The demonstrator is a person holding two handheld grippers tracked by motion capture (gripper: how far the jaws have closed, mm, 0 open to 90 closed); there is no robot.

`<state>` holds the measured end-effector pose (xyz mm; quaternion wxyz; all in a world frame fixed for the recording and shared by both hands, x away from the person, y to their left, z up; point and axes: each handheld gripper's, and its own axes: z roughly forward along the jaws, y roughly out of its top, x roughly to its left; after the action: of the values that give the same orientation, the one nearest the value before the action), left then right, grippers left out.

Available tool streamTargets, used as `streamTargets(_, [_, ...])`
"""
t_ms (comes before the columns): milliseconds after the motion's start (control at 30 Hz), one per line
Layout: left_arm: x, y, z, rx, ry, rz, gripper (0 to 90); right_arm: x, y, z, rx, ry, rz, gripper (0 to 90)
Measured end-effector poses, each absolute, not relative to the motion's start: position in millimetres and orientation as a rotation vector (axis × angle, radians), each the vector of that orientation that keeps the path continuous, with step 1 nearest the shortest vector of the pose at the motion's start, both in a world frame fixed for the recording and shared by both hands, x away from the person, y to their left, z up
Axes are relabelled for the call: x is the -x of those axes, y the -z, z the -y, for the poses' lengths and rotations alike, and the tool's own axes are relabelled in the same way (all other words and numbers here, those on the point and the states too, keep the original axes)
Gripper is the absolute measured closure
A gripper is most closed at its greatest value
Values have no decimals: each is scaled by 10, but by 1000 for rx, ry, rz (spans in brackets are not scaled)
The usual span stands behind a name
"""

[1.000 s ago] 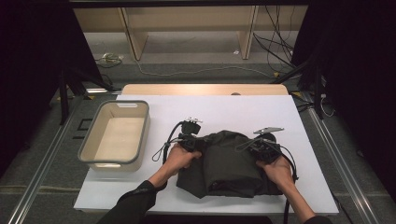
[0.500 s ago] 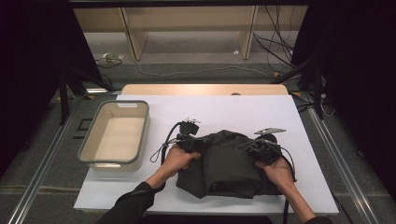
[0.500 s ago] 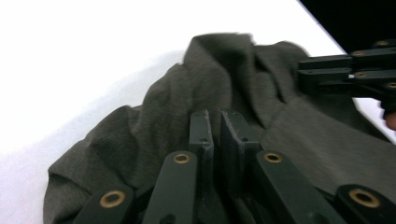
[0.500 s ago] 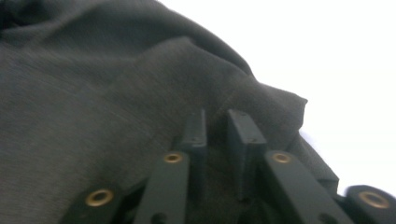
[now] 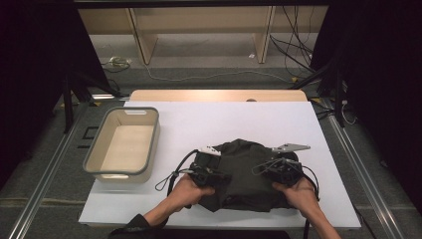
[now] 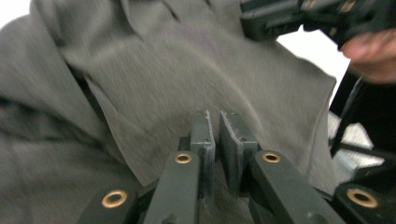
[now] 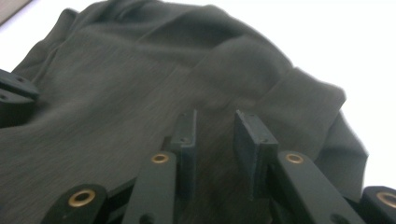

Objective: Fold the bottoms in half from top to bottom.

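A dark grey garment (image 5: 244,172) lies bunched on the white table (image 5: 199,119), near the front edge. My left gripper (image 5: 219,174) rests on its left side, pointing right. In the left gripper view the jaws (image 6: 218,130) stand shut with only a slit between the pads, and nothing is pinched; the cloth (image 6: 140,70) lies beyond them. My right gripper (image 5: 268,169) sits on the garment's right side. Its jaws (image 7: 217,130) have just been opening and now stand apart, with the fabric (image 7: 140,70) below them and not gripped.
An empty beige bin (image 5: 97,169) stands at the table's left. A wooden board (image 5: 219,94) runs along the far edge. White table surface shows behind the garment. Cables lie on the floor beyond.
Both hands have drawn toward the near edge, the left one also moving right over the garment. The garment's left side has pulled in, so the garment looks more compact.
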<state>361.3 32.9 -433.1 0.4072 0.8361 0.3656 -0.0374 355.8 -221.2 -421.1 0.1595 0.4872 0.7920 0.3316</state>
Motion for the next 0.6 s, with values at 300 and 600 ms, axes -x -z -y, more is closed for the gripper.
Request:
streamTargets(300, [-3540, 4562, -349, -2175, 84, -929, 866, -3457, 4419, 2140, -1379, -789, -2345, 709])
streamTargets(600, [-3430, 4551, -359, -2207, 76, -879, 865, -3504, 4440, 2220, -1418, -737, -2303, 710])
